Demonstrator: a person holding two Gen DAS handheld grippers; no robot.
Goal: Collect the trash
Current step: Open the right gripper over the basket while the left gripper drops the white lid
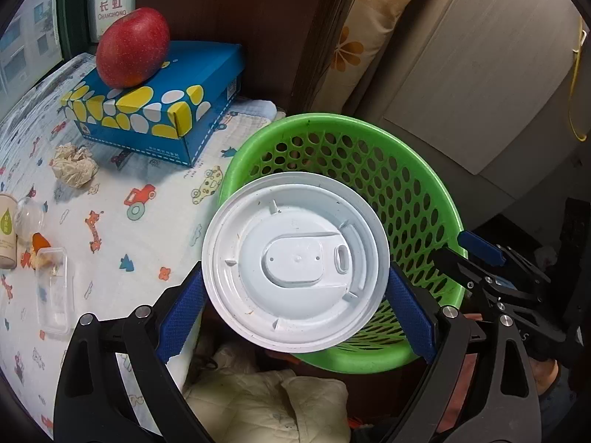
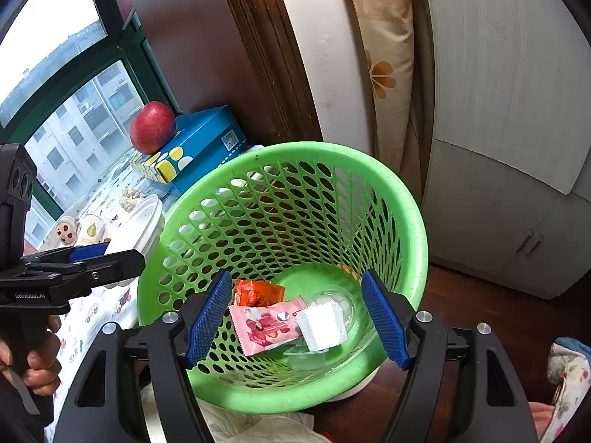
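Cartoon-print surface beside green basket; left hand-held gripper pinching white lid by rim: light, stiff, slippery. Right hand-held gripper spread, empty.

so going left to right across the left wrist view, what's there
paper cup → clear plastic tray → crumpled paper ball → apple on the blue tissue box → white lid → green basket → right gripper
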